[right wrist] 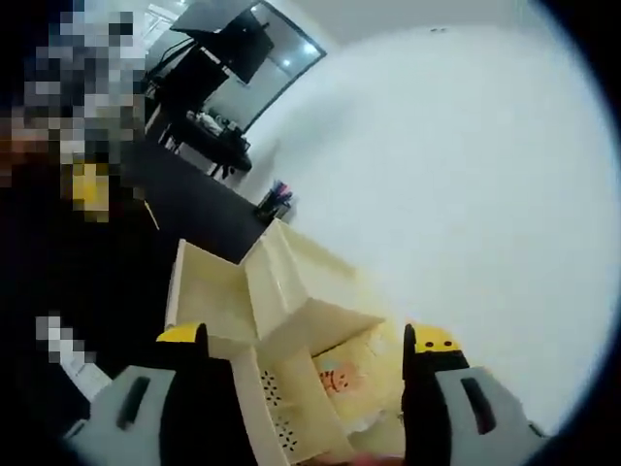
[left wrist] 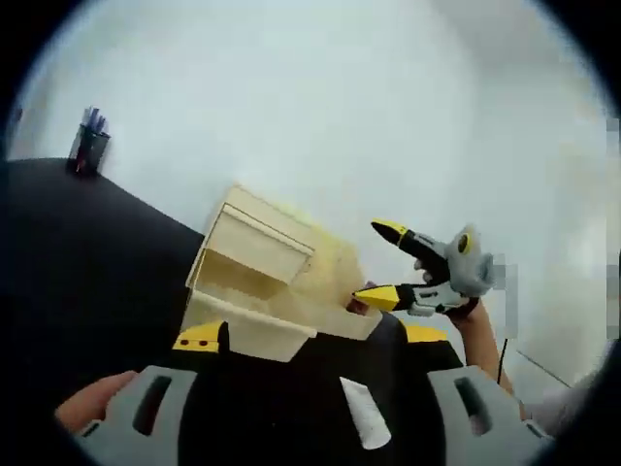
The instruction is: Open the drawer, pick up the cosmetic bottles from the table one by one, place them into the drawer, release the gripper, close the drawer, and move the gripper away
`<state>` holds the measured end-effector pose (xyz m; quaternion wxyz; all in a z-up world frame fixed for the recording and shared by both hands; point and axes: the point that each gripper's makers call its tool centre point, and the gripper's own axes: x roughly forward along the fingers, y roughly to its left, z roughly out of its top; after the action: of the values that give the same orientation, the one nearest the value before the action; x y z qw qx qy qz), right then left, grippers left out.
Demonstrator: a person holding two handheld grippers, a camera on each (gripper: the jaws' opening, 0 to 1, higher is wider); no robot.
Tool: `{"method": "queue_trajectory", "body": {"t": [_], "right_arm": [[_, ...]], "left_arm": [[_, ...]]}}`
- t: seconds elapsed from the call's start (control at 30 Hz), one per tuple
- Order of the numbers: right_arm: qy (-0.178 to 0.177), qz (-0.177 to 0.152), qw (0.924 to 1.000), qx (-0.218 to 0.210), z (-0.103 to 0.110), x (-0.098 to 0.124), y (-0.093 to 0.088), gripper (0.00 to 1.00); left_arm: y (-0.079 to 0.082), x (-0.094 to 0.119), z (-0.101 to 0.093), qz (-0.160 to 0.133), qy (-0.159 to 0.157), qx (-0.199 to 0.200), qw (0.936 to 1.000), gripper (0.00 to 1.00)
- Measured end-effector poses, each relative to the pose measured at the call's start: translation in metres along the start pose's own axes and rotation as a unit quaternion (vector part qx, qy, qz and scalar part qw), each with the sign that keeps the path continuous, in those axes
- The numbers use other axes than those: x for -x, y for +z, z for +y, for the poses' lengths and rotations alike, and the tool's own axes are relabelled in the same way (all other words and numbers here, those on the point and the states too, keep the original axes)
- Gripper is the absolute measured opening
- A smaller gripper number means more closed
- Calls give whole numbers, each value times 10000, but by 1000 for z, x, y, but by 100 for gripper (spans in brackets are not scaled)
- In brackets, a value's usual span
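A cream drawer unit [left wrist: 277,257] stands on the black table, its lower drawer [left wrist: 247,328] pulled out. My left gripper [left wrist: 310,335] is open in front of it, jaws wide apart. A white cosmetic bottle [left wrist: 364,413] lies on the table between their bases, apart from both jaws. My right gripper [left wrist: 383,262], held by a hand, hovers open at the unit's right side. In the right gripper view the right gripper [right wrist: 306,338] is open above the drawer unit [right wrist: 301,301], with the open drawer [right wrist: 204,291] to the left. A white bottle [right wrist: 66,354] lies on the table at lower left.
A dark pen cup [left wrist: 87,148] stands at the table's far edge by the white wall, also seen as the pen cup [right wrist: 277,199] behind the unit. A hand [left wrist: 87,403] shows at lower left. A desk with a monitor [right wrist: 228,44] stands in the background.
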<state>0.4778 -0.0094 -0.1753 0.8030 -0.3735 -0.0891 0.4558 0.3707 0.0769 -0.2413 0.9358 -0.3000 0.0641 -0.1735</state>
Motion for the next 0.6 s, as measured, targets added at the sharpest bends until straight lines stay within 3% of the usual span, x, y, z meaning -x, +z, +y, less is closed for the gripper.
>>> {"method": "queue_trajectory", "body": {"t": [0.17, 0.3, 0.4, 0.47, 0.53, 0.6], "right_arm": [[47, 51, 9998, 196, 4, 1, -1, 78], [31, 100, 9994, 334, 4, 0, -1, 78], [30, 91, 9992, 387, 3, 0, 1, 78], [55, 77, 9992, 398, 5, 0, 3, 78], [79, 72, 9991, 415, 7, -1, 4, 78], [99, 81, 9988, 466, 9, -1, 5, 78]], "left_arm": [[9, -5, -5, -401, -142, 890, 9951, 59], [12, -7, 3, -581, 234, 746, 9952, 55], [12, -9, 8, -676, 386, 892, 9930, 55], [11, -9, 15, -724, 548, 1351, 9867, 51], [8, -9, 20, -716, 677, 1569, 9827, 38], [9, -12, 22, -823, 671, 1780, 9783, 34]]}}
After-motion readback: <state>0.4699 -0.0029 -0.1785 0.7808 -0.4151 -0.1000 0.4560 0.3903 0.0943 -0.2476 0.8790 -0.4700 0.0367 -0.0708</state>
